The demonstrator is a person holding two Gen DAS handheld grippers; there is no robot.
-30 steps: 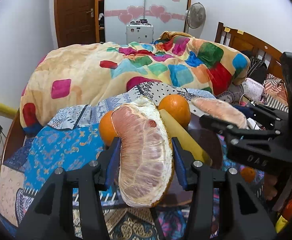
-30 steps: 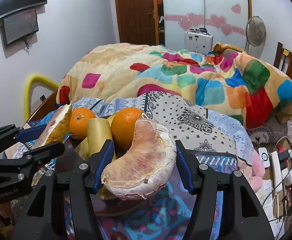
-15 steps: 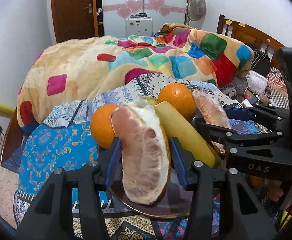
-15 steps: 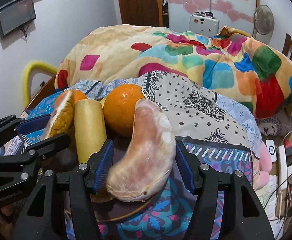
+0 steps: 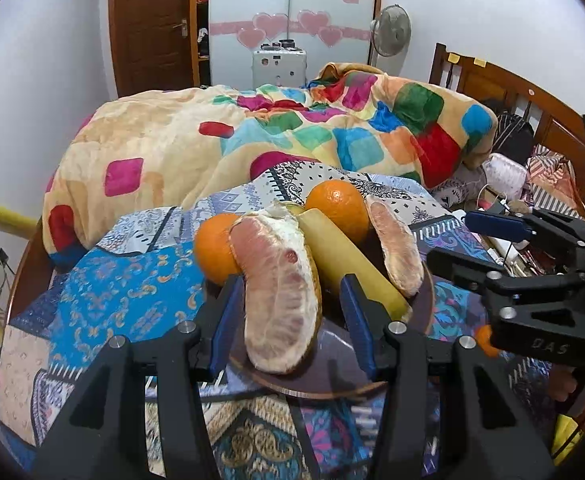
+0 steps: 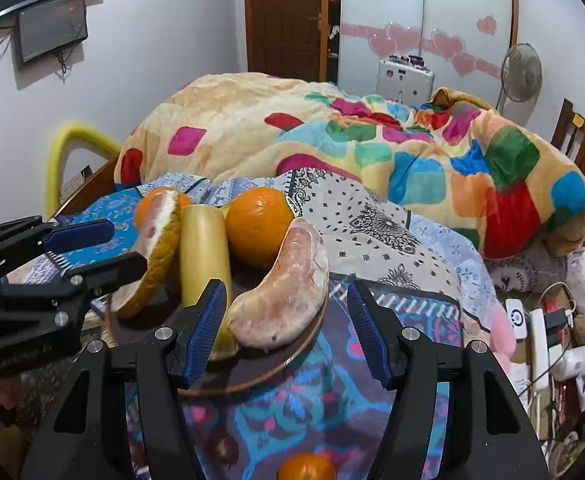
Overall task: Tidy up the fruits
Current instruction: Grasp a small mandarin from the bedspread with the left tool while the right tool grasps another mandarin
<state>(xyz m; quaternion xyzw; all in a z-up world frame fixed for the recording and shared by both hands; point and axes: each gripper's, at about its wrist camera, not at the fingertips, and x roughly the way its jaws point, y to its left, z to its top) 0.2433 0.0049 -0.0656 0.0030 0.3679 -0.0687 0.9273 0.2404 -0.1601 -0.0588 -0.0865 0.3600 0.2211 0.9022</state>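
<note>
Pink pomelo flesh fills the lower centre of both views: one peeled segment (image 5: pixel 282 300) lies on the dark round plate (image 5: pixel 332 376) between the blue pads of the left gripper (image 5: pixel 290 320), the jaws part open with gaps on either side; a second segment (image 6: pixel 284 292) lies at the plate's right edge between the wider-spread jaws of the right gripper (image 6: pixel 288 328), untouched. Behind them on the plate sit a yellow banana (image 5: pixel 348 264) and two oranges (image 5: pixel 338 210); the patterned blue cloth (image 5: pixel 124 292) and patchwork blanket (image 5: pixel 252 140) fill the upper frame.
</note>
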